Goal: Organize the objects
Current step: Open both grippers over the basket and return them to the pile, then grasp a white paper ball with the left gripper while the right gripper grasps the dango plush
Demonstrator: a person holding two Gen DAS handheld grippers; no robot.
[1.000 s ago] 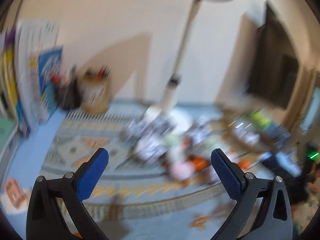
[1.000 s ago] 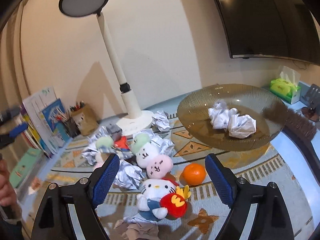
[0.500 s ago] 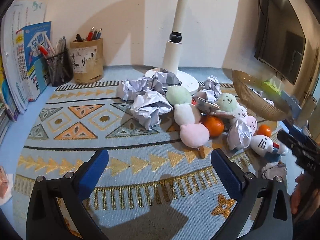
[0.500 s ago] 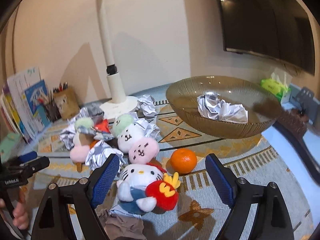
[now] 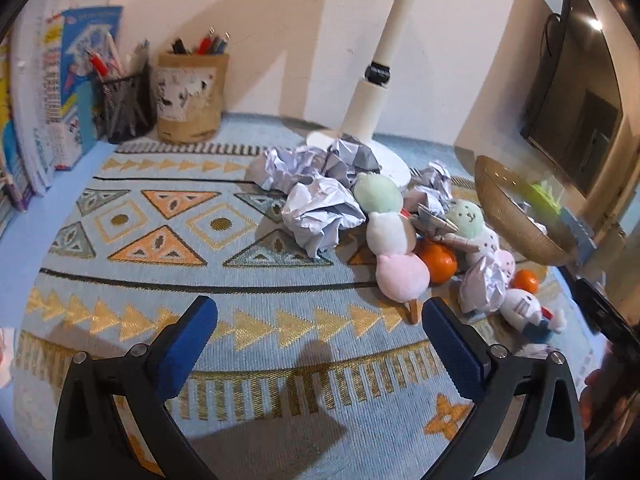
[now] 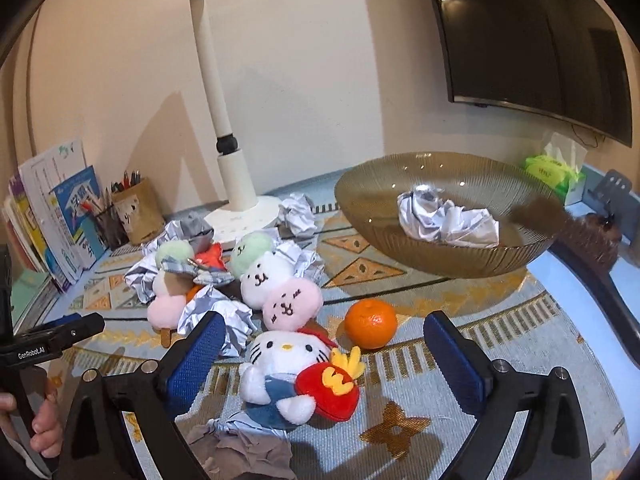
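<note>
Here, right gripper (image 6: 320, 354) opening above cat plush (image 6: 280, 364), orange (image 6: 371, 323) beside

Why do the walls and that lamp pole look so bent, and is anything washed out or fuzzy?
Both views are fisheye, so the edges curve: in the right wrist view the lamp pole leans and the TV bows. A ceiling light glints on the TV in both. In the left wrist view the glass bowl is smeared and the books are soft; the left gripper throws dark shadows on the rug.
</note>
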